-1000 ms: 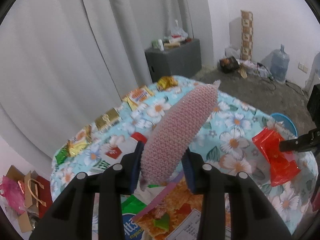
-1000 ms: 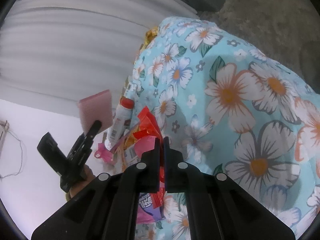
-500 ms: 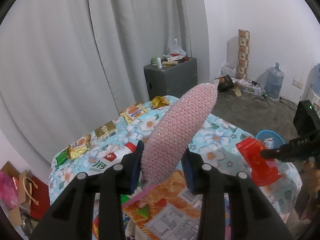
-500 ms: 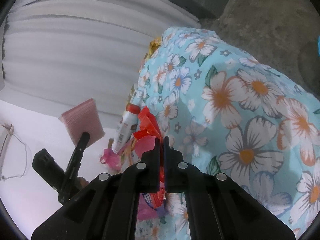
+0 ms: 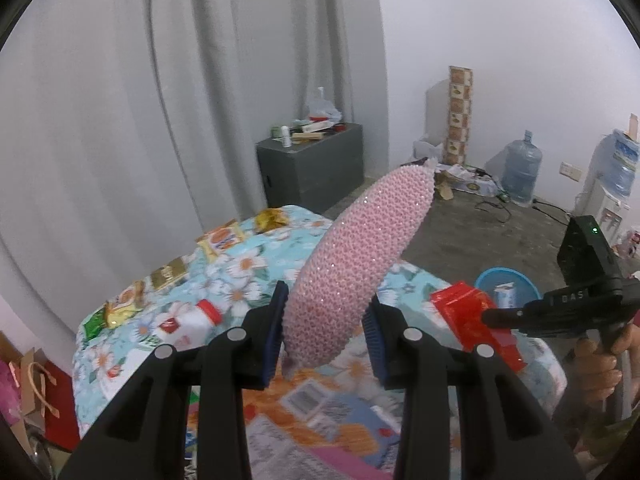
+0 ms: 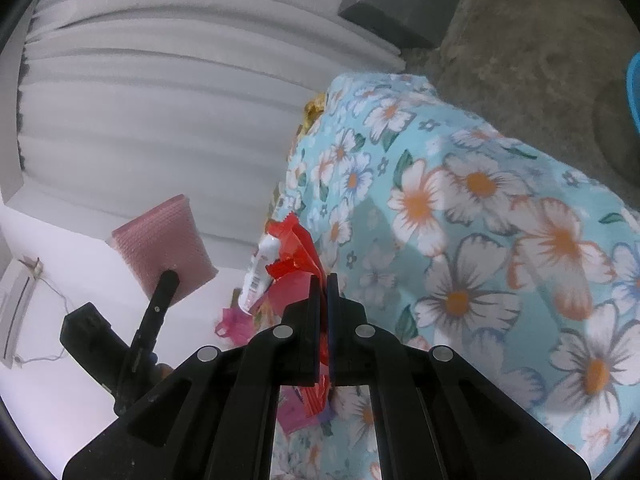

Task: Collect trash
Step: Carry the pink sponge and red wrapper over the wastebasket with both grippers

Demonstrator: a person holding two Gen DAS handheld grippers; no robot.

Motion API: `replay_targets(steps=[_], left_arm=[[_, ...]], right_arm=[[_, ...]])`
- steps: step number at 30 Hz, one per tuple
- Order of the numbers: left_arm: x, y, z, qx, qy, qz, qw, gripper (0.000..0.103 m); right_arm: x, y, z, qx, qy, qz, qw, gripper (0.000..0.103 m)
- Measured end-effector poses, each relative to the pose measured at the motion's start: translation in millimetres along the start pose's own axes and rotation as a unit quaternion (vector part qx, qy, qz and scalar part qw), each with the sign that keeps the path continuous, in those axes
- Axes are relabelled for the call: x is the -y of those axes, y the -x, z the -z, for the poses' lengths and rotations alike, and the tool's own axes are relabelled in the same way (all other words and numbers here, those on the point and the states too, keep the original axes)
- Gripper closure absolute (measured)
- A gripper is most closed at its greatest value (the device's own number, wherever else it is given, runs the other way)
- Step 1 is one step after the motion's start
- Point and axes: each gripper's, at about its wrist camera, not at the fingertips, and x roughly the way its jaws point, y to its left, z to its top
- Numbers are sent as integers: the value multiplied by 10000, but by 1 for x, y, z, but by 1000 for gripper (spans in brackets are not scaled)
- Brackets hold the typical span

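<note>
My left gripper (image 5: pixel 326 332) is shut on a pink bubble-wrap pouch (image 5: pixel 356 268) and holds it up above the table; the pouch also shows in the right wrist view (image 6: pixel 164 240). My right gripper (image 6: pixel 324 284) is shut on a red foil wrapper (image 6: pixel 294 248), lifted off the table; the wrapper shows in the left wrist view (image 5: pixel 476 324) at the right. A blue basin (image 5: pixel 506 290) with some trash in it stands on the floor beyond the table's right end.
The floral tablecloth (image 6: pixel 480 208) carries several snack wrappers (image 5: pixel 222 238), a white bottle with a red cap (image 5: pixel 192 320) and flat packets (image 5: pixel 320 412). A grey cabinet (image 5: pixel 312 170), water jugs (image 5: pixel 520 172) and floor clutter stand behind.
Both grippers have risen from the table with their loads. The left view now shows more of the room, and the basin has come into sight.
</note>
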Motion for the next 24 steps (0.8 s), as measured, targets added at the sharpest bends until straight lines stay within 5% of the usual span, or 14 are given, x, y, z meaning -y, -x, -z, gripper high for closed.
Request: replay_targets(steps=[13,24], left_arm=[[91,-41,-15,-205,-325,976,9945,68],[206,-129,-37,-1166,-533,2150,9682,68]], right_arm=[[50,59,4,513,-501,2,9974,102],[131,145,-4,1648,-1420,281,9756,102]])
